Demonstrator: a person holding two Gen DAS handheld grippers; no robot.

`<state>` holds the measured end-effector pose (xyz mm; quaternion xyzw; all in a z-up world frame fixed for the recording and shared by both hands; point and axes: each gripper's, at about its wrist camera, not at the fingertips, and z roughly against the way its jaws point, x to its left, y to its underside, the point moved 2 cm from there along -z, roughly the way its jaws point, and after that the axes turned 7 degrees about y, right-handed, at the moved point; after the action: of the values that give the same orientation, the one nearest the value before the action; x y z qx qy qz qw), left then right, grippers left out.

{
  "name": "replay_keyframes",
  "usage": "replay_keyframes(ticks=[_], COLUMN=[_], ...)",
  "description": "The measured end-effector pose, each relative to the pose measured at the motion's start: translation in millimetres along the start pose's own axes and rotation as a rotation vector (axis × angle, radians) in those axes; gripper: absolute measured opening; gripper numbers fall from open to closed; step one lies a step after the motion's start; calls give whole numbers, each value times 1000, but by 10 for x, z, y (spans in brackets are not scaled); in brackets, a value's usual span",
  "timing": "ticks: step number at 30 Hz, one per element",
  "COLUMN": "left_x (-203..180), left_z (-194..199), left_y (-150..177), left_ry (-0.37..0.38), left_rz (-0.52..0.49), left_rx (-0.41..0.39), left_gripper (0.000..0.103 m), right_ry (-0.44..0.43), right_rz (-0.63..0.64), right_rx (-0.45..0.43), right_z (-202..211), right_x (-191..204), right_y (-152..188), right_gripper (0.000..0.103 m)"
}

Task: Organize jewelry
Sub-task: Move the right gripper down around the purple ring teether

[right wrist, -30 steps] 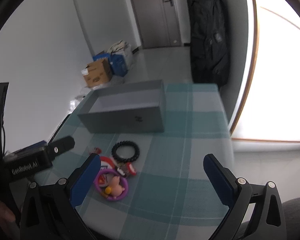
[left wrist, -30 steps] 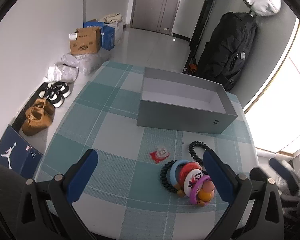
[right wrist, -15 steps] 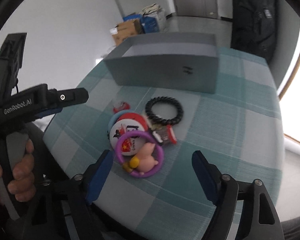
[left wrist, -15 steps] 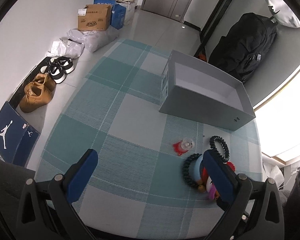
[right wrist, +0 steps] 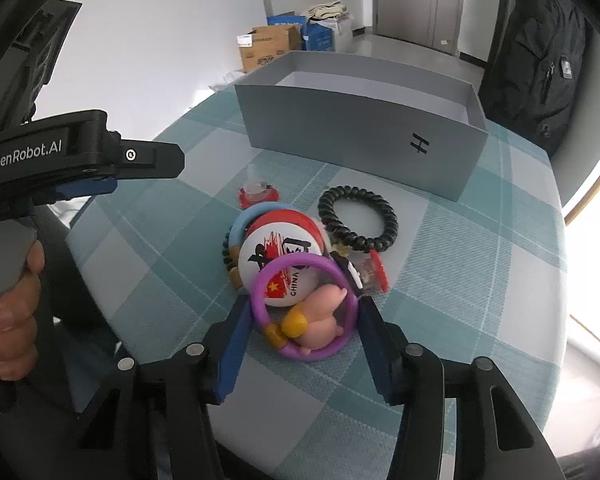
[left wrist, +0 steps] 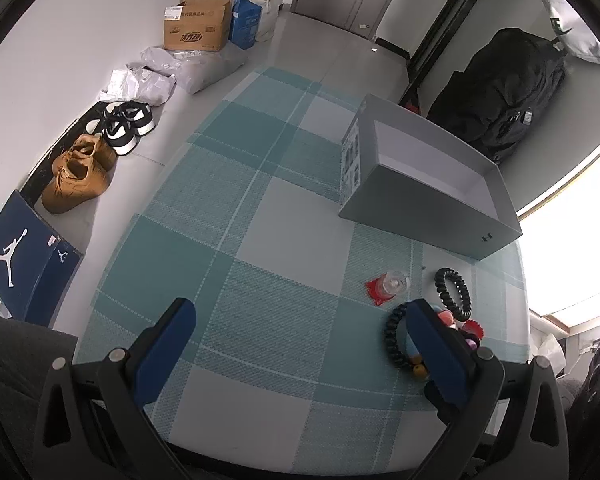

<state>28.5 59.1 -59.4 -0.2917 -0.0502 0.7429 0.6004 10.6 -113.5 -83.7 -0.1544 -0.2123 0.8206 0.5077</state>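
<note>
Sitting on the checked tablecloth (right wrist: 480, 240) is a grey box (right wrist: 360, 132), open at the top and with nothing seen inside, so it is likely meant as the home for the jewelry. All the pieces are bunched in one little heap just in front of the box, not yet put away. Nearest the box is a black coil band (right wrist: 358, 218), and a small red-based trinket (right wrist: 256, 196) is set beside it. Further from the box a round badge (right wrist: 280, 260) is lying on a blue ring (right wrist: 244, 220), and a purple ring with a pink toy pig (right wrist: 308, 308) is resting on the badge, at the far edge of the heap. The right gripper (right wrist: 302, 320) is placed around that purple ring, one finger on each side; its jaws have just been closing and are now about half open, with the ring between them, but a firm squeeze cannot be told yet. This piece is probably picked first because it is on top. The left gripper (left wrist: 300, 328) is held wide open with nothing in it, to the side of the heap, likely kept waiting.
</note>
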Motion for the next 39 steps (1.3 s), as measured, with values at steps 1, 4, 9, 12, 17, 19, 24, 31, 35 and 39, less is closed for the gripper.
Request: replay_keyframes(ticks=[1,4,9,12,17,19,24,31,35,39], left_x=[-18,-26,-54,-99,-201,-226,-310,-414,-458,-455], left_z=[5,14,20,24,5,4,18,2,-8,13], left_y=[3,13,29,49,105,121,148,193,221,234], left_ry=[-6,0,6,14,38,47,60,71,60,61], left_rz=[-9,-19,-40,-64,-111,-122,-147,-203,-237,-251], left_rx=[-4,-5,-7,-6,8,11,11,20,27,25], left_gripper=[102,102,102,102,102,102,102,101,97,97], right_ry=[-1,-18,-61,-78,-115,-106,-106,-105,-110,-98], right_rz=[-1,-15,-62,-109,-179,-184,-204,-272,-297,-313], right_rx=[0,-10,-35,-41,-36,-22,-7,-24,30,22], right_z=[27,76,193,241,275,258,275,329,192,209], right_x=[-22,-50,-148,-273,-417,-427,-500,-693,-725,-754], right_y=[17,25,56,66,113,130,184,234,217,220], right_gripper=[51,51,51,51,51,51,52,51,53,62])
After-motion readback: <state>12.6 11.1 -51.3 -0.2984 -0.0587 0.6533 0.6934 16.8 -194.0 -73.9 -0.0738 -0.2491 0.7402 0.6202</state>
